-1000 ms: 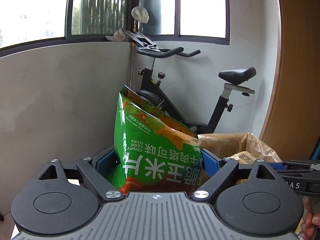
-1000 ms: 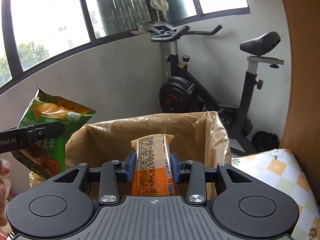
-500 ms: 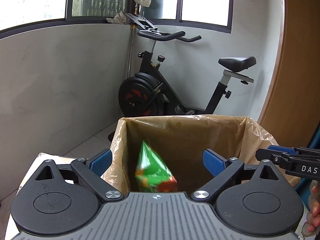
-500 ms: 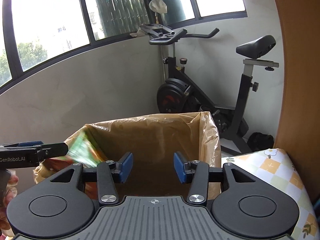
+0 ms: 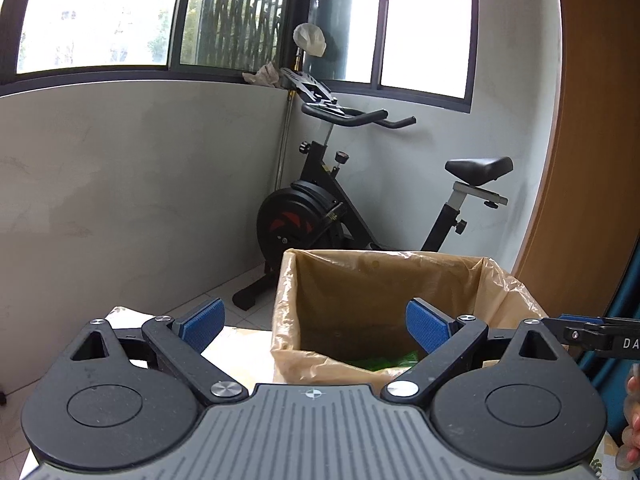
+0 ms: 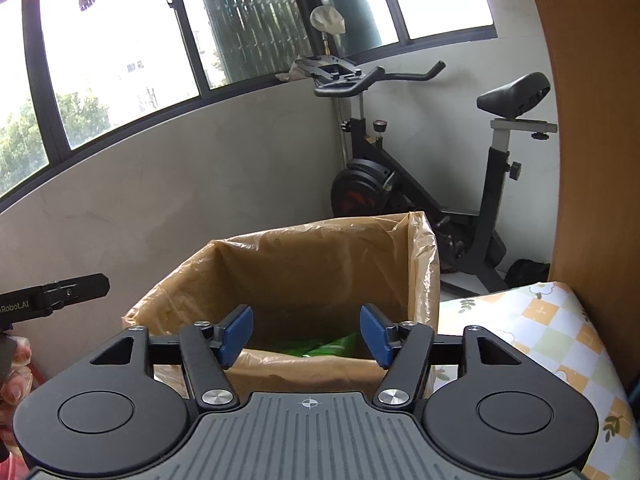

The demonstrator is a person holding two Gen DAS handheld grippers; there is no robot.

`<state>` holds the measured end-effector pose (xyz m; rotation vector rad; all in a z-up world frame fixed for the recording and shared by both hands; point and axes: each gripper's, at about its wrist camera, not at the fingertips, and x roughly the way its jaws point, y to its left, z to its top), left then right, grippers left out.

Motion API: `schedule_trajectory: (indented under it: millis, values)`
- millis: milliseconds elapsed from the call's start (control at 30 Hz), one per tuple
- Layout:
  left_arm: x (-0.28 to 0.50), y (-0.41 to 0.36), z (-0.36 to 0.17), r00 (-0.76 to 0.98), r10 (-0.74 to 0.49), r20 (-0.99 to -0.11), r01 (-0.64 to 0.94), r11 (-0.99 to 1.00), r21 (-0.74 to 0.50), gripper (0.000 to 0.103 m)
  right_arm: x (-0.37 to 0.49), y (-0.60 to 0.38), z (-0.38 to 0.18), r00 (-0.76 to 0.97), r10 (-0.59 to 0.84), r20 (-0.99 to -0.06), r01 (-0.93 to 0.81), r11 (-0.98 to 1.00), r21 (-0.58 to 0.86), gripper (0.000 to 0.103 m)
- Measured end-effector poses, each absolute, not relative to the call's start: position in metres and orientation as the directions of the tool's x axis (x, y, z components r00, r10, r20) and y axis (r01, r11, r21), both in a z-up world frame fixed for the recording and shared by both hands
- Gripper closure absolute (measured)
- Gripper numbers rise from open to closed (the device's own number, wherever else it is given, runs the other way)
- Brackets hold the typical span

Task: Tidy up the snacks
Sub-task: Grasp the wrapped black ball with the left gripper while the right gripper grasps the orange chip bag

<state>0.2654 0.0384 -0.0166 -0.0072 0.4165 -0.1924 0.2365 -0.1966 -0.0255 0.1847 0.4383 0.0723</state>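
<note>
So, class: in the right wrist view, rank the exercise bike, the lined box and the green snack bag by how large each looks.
1. Lined box
2. Exercise bike; close to the box, and farther from the camera, so unsure
3. Green snack bag; only partly visible

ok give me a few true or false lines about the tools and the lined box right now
1. The left tool holds a green bag. False: nothing is between its fingers.
2. A green snack bag lies inside the lined box. True.
3. The right tool grips an orange packet. False: its jaws are opening with nothing between them.
4. An exercise bike stands behind the box. True.
</note>
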Motion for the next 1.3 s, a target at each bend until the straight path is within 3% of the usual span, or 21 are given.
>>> schedule_trajectory:
  millis: [167,400,500,700,900,1133,1300]
  values:
    - [0.227,0.058,-0.018,0.911,-0.164,-0.379,0.168,0.985,-0.023,0.005,0.199,-0.189,-0.034,0.918,0.106,-0.382,-0.049,0.987,0.156,0.012]
    - [0.177,0.063,-0.045,0.92,-0.14,-0.366,0.163,0.986,0.032,0.005,0.148,-0.182,-0.072,0.928,0.078,-0.365,-0.039,0.993,0.113,0.001]
    - [0.16,0.061,-0.059,0.915,-0.154,-0.372,0.172,0.985,0.015,0.005,0.121,-0.177,-0.095,0.928,0.073,-0.365,-0.057,0.997,0.055,0.0]
    - [0.13,0.056,-0.091,0.899,-0.174,-0.402,0.162,0.985,-0.064,0.005,0.082,-0.175,-0.136,0.886,0.039,-0.462,-0.079,0.995,-0.067,0.0]
    - [0.114,0.054,-0.127,0.87,-0.175,-0.461,0.115,0.981,-0.156,0.005,0.048,-0.177,-0.156,0.841,0.071,-0.536,-0.14,0.986,-0.089,0.0]
    - [0.105,0.061,-0.148,0.848,-0.145,-0.509,0.067,0.984,-0.167,0.005,0.036,-0.163,-0.181,0.752,0.077,-0.654,-0.266,0.944,-0.195,0.0]
    - [0.099,0.059,-0.156,0.844,-0.138,-0.518,0.063,0.985,-0.159,0.005,0.063,-0.163,-0.196,0.735,0.043,-0.677,-0.23,0.955,-0.189,0.0]
